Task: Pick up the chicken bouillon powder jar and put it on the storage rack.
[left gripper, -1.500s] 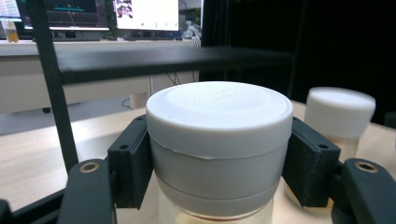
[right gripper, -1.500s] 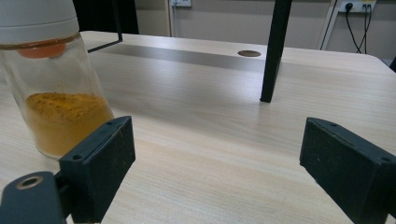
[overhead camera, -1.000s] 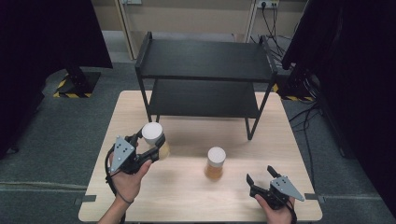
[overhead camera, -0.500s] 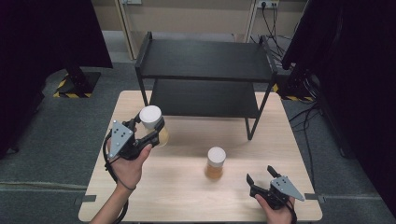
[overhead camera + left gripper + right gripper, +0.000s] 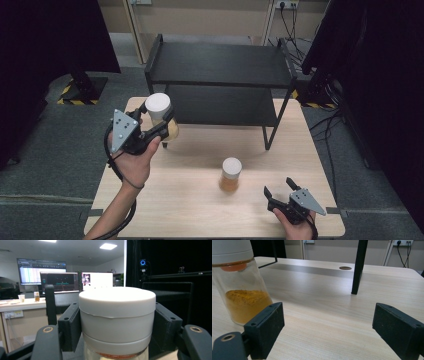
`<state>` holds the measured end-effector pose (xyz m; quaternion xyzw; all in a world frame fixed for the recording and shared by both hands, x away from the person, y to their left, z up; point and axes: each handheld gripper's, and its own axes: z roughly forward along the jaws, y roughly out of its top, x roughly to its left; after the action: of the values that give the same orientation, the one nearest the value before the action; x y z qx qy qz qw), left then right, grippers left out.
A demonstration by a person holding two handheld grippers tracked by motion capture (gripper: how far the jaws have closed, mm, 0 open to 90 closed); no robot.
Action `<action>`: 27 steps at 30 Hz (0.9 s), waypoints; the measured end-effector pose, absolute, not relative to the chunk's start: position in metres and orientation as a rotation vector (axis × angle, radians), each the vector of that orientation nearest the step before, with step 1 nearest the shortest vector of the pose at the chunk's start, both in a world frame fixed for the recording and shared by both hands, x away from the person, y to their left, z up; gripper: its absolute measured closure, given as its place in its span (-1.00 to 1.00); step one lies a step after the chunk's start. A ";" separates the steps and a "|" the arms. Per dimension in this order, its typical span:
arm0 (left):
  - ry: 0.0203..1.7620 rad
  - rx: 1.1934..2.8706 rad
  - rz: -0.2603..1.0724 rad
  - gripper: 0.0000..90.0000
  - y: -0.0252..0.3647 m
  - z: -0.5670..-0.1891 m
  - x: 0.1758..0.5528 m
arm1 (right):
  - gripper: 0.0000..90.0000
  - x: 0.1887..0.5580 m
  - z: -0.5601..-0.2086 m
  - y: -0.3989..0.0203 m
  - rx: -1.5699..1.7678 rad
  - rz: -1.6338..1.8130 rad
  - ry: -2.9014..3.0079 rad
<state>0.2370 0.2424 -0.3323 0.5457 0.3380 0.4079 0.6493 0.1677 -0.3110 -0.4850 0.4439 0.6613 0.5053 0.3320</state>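
A: What is the left gripper (image 5: 162, 131) doing now?

B: Its jaws are tight on the white cap of a jar (image 5: 161, 116) with yellow powder in it; the jar has gone up off the bench (image 5: 190, 200); it hangs over the far left corner, close to the black shelf (image 5: 220, 65).

A: What does that tell us?

B: I think the grab worked; next the jar can go onto the shelf.

A: What is different from before?

B: A moment ago the jar sat lower, down by the bench top near the left edge; now it is higher and nearer the shelf.

A: And the right gripper (image 5: 281, 190)?

B: Wide open and holding nothing, at the near right corner; it has not moved; the second jar (image 5: 231, 174) stands in the middle, just beside it.
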 end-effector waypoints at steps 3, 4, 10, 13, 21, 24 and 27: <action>0.764 1.235 0.937 -0.25 0.242 -0.324 0.238 | -0.76 0.168 -0.485 -0.311 1.161 1.320 1.729; 0.758 1.238 0.945 -0.25 0.241 -0.319 0.238 | -0.76 0.168 -0.485 -0.311 1.161 1.320 1.728; 0.761 1.221 0.948 -0.25 0.240 -0.307 0.241 | -0.76 0.167 -0.485 -0.311 1.161 1.321 1.727; 0.763 1.225 0.955 -0.25 0.239 -0.303 0.243 | -0.76 0.167 -0.485 -0.311 1.161 1.322 1.727; 0.769 1.205 0.964 -0.25 0.238 -0.289 0.249 | -0.76 0.168 -0.485 -0.312 1.166 1.322 1.729; 0.767 1.204 0.971 -0.25 0.238 -0.285 0.250 | -0.76 0.168 -0.484 -0.312 1.167 1.323 1.729; 0.767 1.202 0.975 -0.25 0.237 -0.277 0.252 | -0.76 0.168 -0.484 -0.312 1.167 1.321 1.731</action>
<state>0.2522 0.2372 -0.2773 0.5292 0.3374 0.4291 0.6496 0.1683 -0.3118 -0.4842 0.4460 0.6616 0.5050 0.3292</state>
